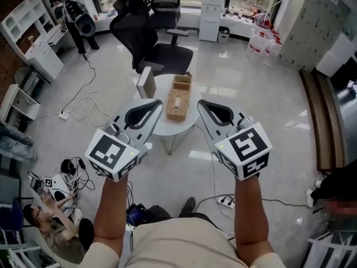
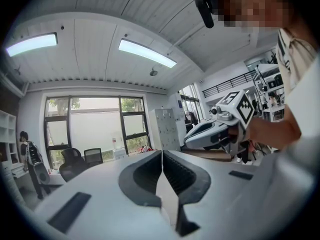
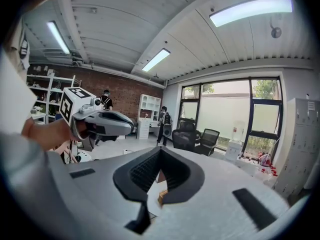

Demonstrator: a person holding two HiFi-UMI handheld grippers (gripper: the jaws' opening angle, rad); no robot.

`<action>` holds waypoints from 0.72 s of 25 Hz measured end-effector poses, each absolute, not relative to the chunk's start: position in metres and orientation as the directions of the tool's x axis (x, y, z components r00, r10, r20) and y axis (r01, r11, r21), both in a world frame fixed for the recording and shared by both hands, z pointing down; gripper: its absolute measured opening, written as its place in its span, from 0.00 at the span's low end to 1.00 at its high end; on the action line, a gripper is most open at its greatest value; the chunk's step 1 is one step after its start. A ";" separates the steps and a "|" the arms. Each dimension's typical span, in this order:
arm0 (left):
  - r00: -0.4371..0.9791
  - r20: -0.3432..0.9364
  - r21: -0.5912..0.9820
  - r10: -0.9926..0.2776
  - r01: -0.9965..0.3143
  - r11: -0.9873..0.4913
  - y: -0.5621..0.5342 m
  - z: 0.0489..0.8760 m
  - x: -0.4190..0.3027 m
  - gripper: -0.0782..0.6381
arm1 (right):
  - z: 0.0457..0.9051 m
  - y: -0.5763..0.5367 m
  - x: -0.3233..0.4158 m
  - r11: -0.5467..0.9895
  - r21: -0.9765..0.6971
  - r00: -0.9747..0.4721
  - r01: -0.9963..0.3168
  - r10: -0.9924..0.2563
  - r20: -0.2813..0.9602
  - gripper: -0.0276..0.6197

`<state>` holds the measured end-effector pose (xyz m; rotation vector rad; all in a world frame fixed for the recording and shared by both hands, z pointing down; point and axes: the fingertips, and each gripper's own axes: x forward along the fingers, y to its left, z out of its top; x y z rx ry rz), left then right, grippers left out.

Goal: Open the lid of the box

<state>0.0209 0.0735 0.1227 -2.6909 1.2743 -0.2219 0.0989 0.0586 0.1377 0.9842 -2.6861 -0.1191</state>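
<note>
A woven tan box (image 1: 178, 99) lies on a small round white table (image 1: 189, 128) in the head view, its long side running away from me. I cannot tell how its lid stands. My left gripper (image 1: 159, 105) is held above the table's left side with its tip just left of the box, jaws shut and empty. My right gripper (image 1: 199, 103) mirrors it just right of the box, also shut and empty. In the left gripper view the jaws (image 2: 161, 156) meet on a closed line. The right gripper view shows its jaws (image 3: 160, 151) together, with a sliver of the tan box (image 3: 161, 197) below them.
A grey upright board or case (image 1: 146, 82) stands on the table's far left edge. A black office chair (image 1: 150, 38) is behind the table. Cables (image 1: 83, 102) and a power strip (image 1: 226, 201) lie on the floor. One person sits at lower left (image 1: 50, 216); another stands at the back (image 1: 72, 15).
</note>
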 end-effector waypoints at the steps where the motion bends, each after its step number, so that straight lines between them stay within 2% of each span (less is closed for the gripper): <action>1: 0.628 0.073 -0.201 -0.775 -0.752 -0.628 0.070 0.124 0.023 0.13 | 0.139 0.055 0.101 0.765 0.171 -0.729 -0.621 -0.644 0.231 0.03; 18: 0.759 0.061 -0.154 -0.648 -0.634 -0.757 -0.034 0.131 0.014 0.13 | 0.153 -0.033 0.081 0.659 0.174 -0.606 -0.731 -0.746 0.277 0.03</action>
